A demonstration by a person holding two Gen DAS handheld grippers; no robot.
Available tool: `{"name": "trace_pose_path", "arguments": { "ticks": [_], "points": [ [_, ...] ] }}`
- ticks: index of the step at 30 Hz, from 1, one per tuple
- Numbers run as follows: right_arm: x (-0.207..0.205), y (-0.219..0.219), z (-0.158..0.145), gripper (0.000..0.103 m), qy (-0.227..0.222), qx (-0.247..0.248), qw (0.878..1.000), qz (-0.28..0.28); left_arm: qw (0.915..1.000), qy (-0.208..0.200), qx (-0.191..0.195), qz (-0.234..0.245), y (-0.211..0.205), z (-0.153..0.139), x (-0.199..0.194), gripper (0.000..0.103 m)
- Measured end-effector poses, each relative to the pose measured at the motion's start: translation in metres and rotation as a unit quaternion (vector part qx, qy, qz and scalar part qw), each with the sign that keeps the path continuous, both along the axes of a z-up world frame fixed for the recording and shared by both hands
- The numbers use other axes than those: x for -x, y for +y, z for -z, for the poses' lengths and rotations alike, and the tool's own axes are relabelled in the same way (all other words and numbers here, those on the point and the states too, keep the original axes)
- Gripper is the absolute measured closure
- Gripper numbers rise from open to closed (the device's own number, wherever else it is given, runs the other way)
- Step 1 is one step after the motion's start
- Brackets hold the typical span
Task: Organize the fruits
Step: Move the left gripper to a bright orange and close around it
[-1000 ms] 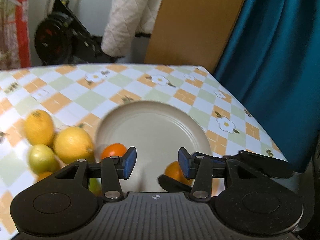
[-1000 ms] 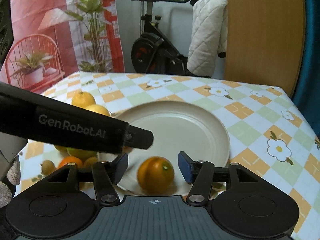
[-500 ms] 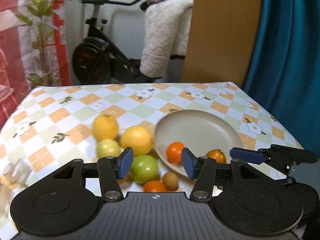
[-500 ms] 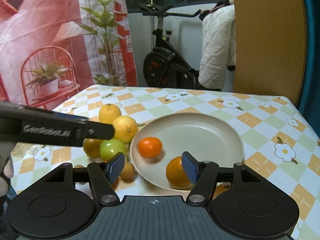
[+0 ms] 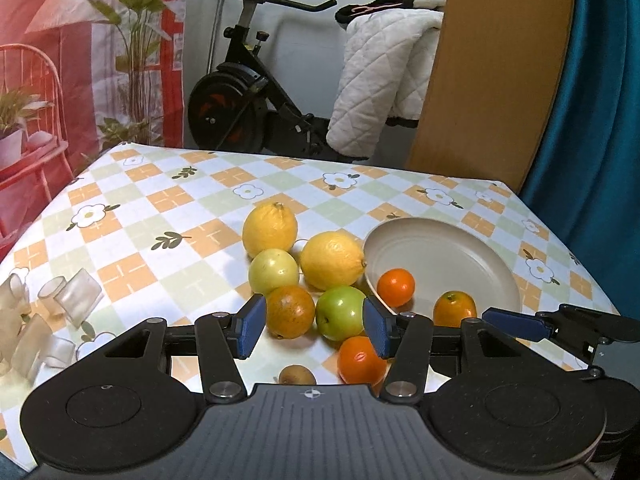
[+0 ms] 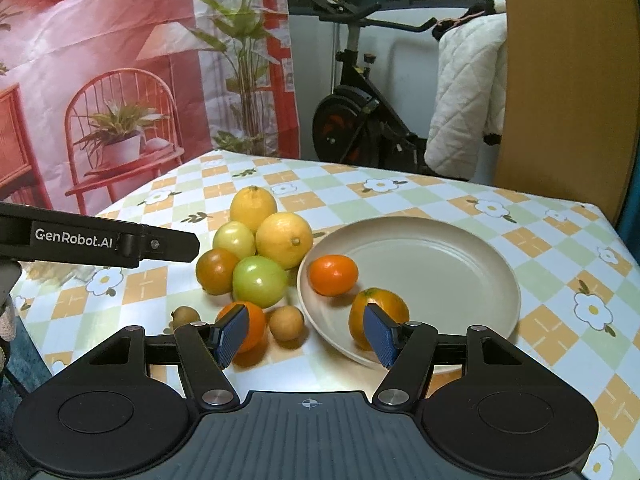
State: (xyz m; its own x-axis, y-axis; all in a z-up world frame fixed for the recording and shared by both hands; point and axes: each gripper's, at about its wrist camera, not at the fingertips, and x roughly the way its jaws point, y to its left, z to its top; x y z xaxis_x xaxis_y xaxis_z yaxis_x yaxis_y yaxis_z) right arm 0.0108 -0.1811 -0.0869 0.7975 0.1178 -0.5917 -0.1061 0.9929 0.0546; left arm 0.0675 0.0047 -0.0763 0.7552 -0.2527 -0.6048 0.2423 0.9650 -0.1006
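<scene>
Two oranges are already sitting on the plate (image 6: 460, 256): a small orange (image 6: 334, 275) near its left rim and a greenish orange (image 6: 378, 312) toward the near edge. Both tools are hovering above the table with their fingers spread and nothing between them. The left gripper (image 5: 312, 330) is framing the heap of loose fruit just left of the plate; the right gripper (image 6: 306, 336) is hanging over the plate's near rim.

Seven pieces are waiting off the plate, packed and touching: two lemons (image 6: 284, 239) at the back, a pale apple (image 6: 234, 239), a green apple (image 6: 260, 281), a brownish orange (image 6: 217, 271), then a bright orange (image 6: 245, 325) and a small brown fruit (image 6: 286, 322) nearest the camera. Another small brown fruit (image 6: 185, 315) is lying slightly apart.

Judging from this, the next pick is best taken from the outer edge of the heap, since the round fruit will likely roll if a neighbour is nudged. Closing across the widest part and setting it down gently away from the two oranges should be helping.

A checked cloth (image 5: 152, 216) with flowers is covering the table. An exercise bike (image 5: 248, 92), a quilted blanket (image 5: 380, 84), a teal curtain (image 5: 592, 120) and a red printed backdrop (image 6: 100, 40) are standing behind.
</scene>
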Motion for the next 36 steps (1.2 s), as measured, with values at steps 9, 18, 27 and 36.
{"name": "trace_pose_path", "arguments": {
  "ticks": [9, 18, 27, 36],
  "points": [
    [-0.002, 0.006, 0.011, 0.048, 0.013, 0.002, 1.000, -0.020, 0.9996, 0.021, 0.020, 0.004, 0.003, 0.010, -0.003, 0.048],
    [-0.003, 0.019, 0.013, 0.060, 0.016, 0.009, 0.998, -0.059, 0.9986, 0.030, 0.042, 0.008, 0.015, 0.009, -0.001, 0.050],
    [-0.015, 0.040, 0.021, 0.066, 0.029, 0.021, 0.994, -0.104, 0.9974, 0.033, 0.055, 0.032, 0.013, 0.013, -0.002, 0.061],
    [-0.028, 0.039, 0.034, 0.069, 0.050, 0.012, 0.994, -0.099, 0.9919, 0.079, 0.071, 0.070, -0.001, 0.036, -0.017, 0.062]
  ]
}}
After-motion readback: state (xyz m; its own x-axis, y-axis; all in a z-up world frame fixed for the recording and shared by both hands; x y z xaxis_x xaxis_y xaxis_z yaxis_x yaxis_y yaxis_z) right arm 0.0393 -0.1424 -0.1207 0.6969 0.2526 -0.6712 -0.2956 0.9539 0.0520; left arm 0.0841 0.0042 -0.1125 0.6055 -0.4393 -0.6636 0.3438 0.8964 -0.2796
